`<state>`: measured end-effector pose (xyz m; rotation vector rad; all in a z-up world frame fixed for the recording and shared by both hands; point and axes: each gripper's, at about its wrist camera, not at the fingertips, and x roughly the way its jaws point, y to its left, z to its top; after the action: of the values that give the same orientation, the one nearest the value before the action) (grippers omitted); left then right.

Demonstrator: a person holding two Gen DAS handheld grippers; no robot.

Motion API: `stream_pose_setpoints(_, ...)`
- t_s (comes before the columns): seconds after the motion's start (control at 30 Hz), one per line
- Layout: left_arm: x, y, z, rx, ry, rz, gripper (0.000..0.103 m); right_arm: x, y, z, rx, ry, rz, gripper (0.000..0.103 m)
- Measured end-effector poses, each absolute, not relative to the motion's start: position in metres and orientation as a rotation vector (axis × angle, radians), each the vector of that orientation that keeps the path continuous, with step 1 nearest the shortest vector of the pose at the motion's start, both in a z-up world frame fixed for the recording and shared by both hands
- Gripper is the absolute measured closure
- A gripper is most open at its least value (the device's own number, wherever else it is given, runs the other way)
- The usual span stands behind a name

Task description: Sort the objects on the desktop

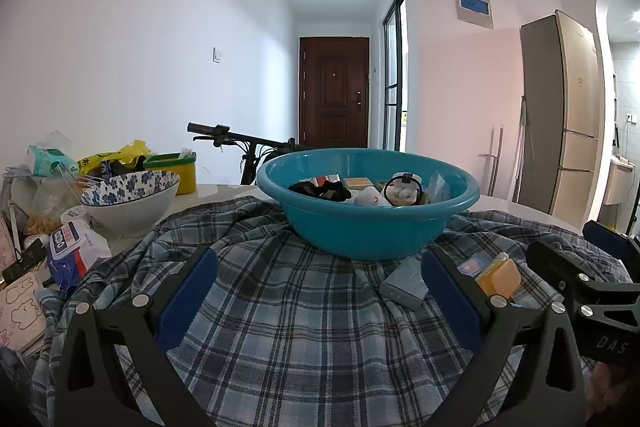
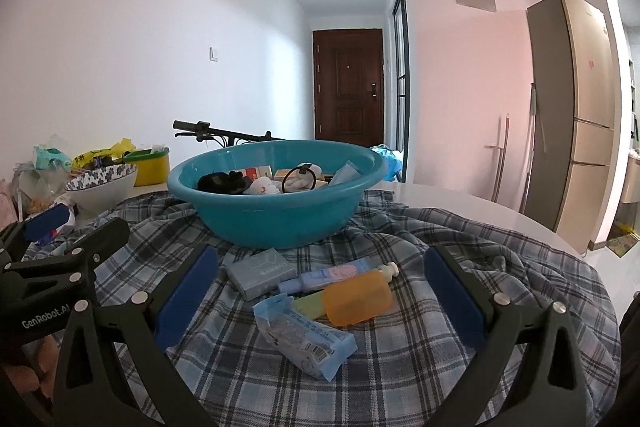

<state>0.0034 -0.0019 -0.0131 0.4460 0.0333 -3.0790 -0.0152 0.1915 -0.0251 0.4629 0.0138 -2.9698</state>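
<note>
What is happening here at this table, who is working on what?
A person holds two grippers over a plaid cloth to sort small items. Both the left gripper and the right gripper are open and hold nothing. A teal basin already contains several things. A grey box, an orange case, a tube and a blue packet lie in front of it.

A teal basin holds sorted items; an orange case and a grey box lie before it.
</note>
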Motion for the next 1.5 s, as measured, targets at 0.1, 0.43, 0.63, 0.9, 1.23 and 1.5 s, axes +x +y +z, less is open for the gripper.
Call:
stream_pose_setpoints(0.1,0.003,-0.003,-0.013,0.443,0.034,-3.072,0.0,-0.016,0.191,-0.025,0.468,0.008,-2.973,0.001)
stream_pose_setpoints(0.43,0.002,-0.005,-0.013,0.441,0.052,-3.07,0.0,-0.017,0.204,-0.026,0.482,-0.055,-3.045,0.001)
stream_pose_setpoints(0.63,0.001,-0.008,-0.013,0.44,0.054,-3.046,0.0,-0.017,0.203,-0.024,0.486,-0.029,-3.097,0.001)
stream_pose_setpoints(0.9,0.001,-0.007,-0.013,0.441,0.048,-3.045,0.0,-0.018,0.203,-0.025,0.495,-0.034,-3.108,0.001)
stream_pose_setpoints(1.23,0.001,-0.007,-0.013,0.441,0.048,-3.045,0.0,-0.018,0.202,-0.025,0.493,-0.03,-3.105,0.001)
stream_pose_setpoints(1.5,0.002,-0.007,-0.014,0.443,0.048,-3.039,0.0,-0.018,0.202,-0.026,0.494,-0.032,-3.103,0.001)
